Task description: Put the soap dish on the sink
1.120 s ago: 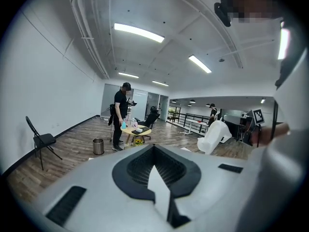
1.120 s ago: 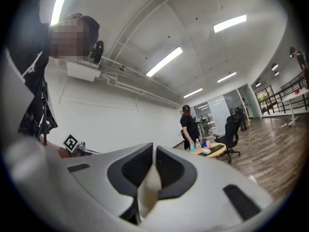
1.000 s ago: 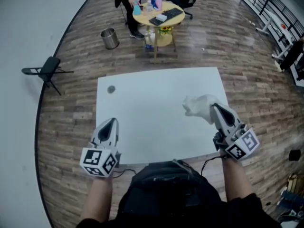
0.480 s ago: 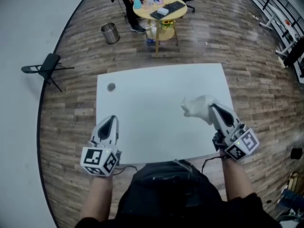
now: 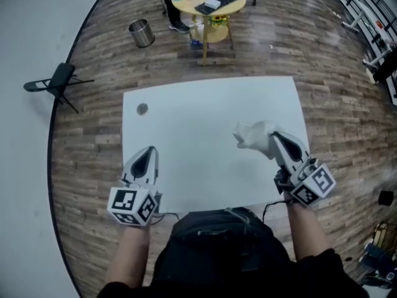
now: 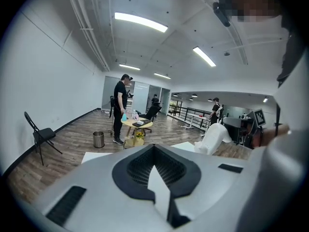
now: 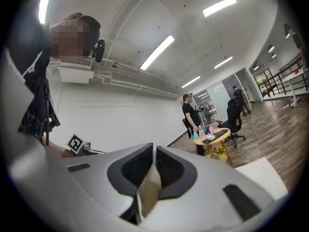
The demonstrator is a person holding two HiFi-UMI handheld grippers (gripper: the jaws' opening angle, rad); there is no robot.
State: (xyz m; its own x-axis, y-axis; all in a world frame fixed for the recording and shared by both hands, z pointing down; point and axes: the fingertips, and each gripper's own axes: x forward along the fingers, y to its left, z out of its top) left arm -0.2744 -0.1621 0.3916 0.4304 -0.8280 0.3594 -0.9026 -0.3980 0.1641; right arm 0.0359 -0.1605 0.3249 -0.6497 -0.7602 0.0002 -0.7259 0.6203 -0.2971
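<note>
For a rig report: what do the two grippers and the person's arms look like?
The left gripper and right gripper are pale grey shells tapering to a point, with black ribbed pads inside. Each carries a cube of black-and-white square markers at the back, and a thin black cable trails toward the body. The forearms are bare; the top is black.

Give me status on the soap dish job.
Done: the right gripper is shut on the white soap dish; a pale edge shows between its jaws in the right gripper view. In hand: the dish is held at the right side of the white table. Left: set it down and release. The left gripper is shut and empty. No obvious sink, only a small grey disc on the table.
</note>
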